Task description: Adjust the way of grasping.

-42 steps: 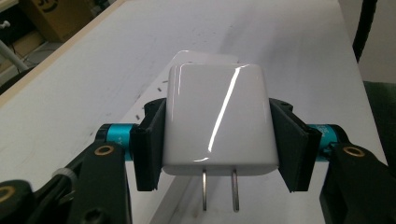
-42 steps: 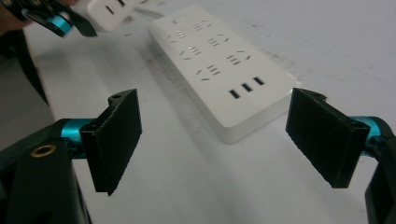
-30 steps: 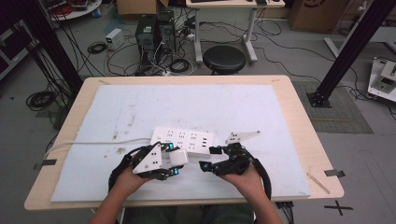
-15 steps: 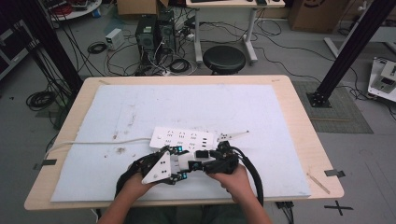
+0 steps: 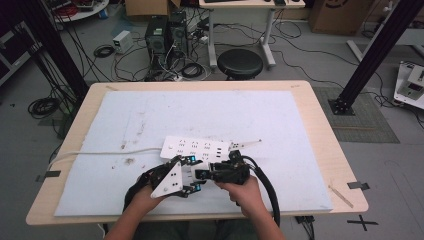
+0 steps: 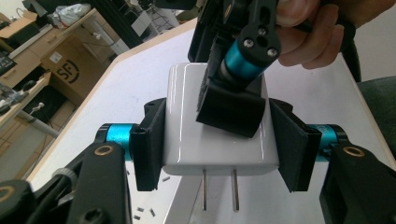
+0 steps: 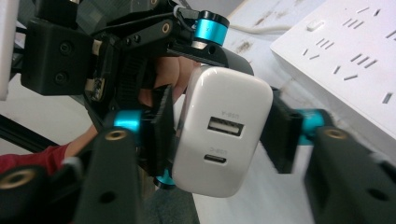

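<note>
A pale blue mat (image 5: 210,115) covered most of the wooden bench (image 5: 327,150), smudged with dark marks (image 5: 129,161) toward its left. Strips of tape (image 5: 357,185) lay at the bench's right edge. Beyond the far edge a round black stool (image 5: 240,63) stood on the grey floor (image 5: 310,60), beside the legs of a white desk (image 5: 240,10). Left of the stool sat two dark computer towers (image 5: 167,37) amid tangled cables (image 5: 192,70), with a small white box (image 5: 122,41) nearby. A coiled cable (image 5: 42,106) lay left of the bench. Cardboard boxes (image 5: 340,15) stood at the back, and a black metal frame post (image 5: 370,55) slanted down at right.
</note>
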`<action>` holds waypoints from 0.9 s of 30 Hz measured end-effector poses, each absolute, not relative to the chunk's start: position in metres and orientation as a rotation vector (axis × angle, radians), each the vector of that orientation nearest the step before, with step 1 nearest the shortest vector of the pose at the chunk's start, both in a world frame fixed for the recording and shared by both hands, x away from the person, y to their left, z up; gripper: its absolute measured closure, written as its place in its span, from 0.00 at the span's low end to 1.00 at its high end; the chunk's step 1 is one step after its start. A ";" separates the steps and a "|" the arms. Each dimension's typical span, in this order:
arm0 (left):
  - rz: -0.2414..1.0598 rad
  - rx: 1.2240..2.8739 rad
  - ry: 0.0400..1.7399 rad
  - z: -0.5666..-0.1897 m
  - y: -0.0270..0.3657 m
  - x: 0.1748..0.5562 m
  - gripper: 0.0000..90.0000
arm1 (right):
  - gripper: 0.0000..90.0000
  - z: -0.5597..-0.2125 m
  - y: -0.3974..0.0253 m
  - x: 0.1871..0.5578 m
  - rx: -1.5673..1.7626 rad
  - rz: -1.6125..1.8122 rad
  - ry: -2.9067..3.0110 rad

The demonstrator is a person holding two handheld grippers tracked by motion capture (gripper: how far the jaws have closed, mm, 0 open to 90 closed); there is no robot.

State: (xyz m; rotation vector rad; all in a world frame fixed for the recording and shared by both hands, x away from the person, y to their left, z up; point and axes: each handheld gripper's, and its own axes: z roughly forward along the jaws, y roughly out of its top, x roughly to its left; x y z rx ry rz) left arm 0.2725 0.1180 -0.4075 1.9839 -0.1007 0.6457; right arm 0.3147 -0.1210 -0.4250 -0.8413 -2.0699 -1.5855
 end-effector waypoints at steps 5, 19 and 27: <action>0.675 1.982 -0.114 -0.407 0.116 0.271 0.47 | 0.64 -0.425 -0.122 0.316 -0.845 -1.578 -2.048; 0.735 1.950 -0.070 -0.396 0.123 0.268 0.27 | 0.70 -0.419 -0.132 0.317 -0.889 -1.617 -2.012; 0.669 1.944 0.132 -0.373 0.149 0.276 0.22 | 0.70 -0.405 -0.153 0.315 -0.917 -1.698 -2.071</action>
